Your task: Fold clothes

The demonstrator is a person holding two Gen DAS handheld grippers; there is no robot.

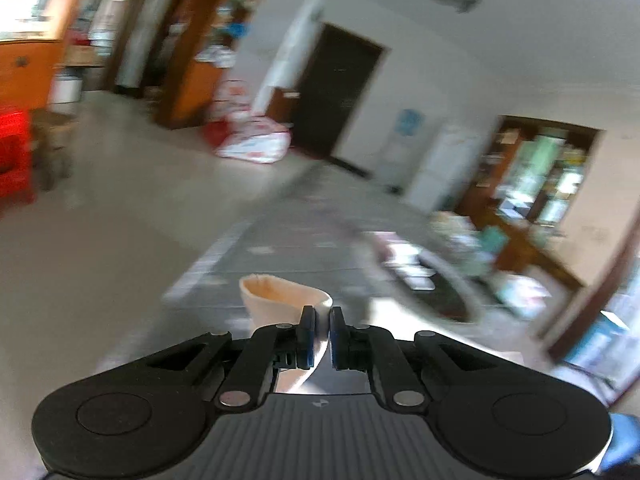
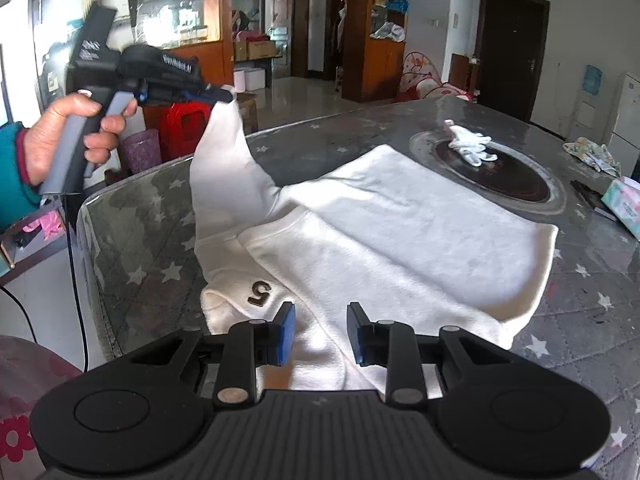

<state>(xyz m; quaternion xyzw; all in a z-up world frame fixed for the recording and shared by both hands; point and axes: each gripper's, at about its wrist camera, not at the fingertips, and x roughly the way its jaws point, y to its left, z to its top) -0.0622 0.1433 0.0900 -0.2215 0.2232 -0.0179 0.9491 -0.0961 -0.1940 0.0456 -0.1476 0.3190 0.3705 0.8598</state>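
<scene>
Your left gripper (image 1: 323, 332) has its blue pads nearly together, pinching a strip of cream fabric that runs up between them and curls open just beyond the tips; this is the sleeve cuff (image 1: 280, 296). In the right wrist view the same gripper (image 2: 220, 95) is lifted high off the white sweatshirt (image 2: 400, 240), with the sleeve (image 2: 224, 168) hanging taut from its tips down to the garment's shoulder. Your hand (image 2: 68, 140) is wrapped around the grey handle, a teal cuff at the wrist.

Your right gripper (image 2: 321, 334) has its fingers wide apart and grips nothing; it hovers just over the near edge of the sweatshirt, beside the dark "5" patch (image 2: 260, 293).

The sweatshirt lies spread flat on the grey star-patterned table (image 2: 160, 216), its body reaching away from you toward the dark round plate (image 2: 512, 184) set in the tabletop. On that plate, beyond the sweatshirt, sits a crumpled white glove (image 2: 470, 146). Farther from the sweatshirt, toward the table's far edge, lie a patterned cloth (image 2: 592, 154) and a tissue box (image 2: 624, 204).

The left wrist view is heavily motion-blurred, so beyond the cuff little can be made out.
</scene>
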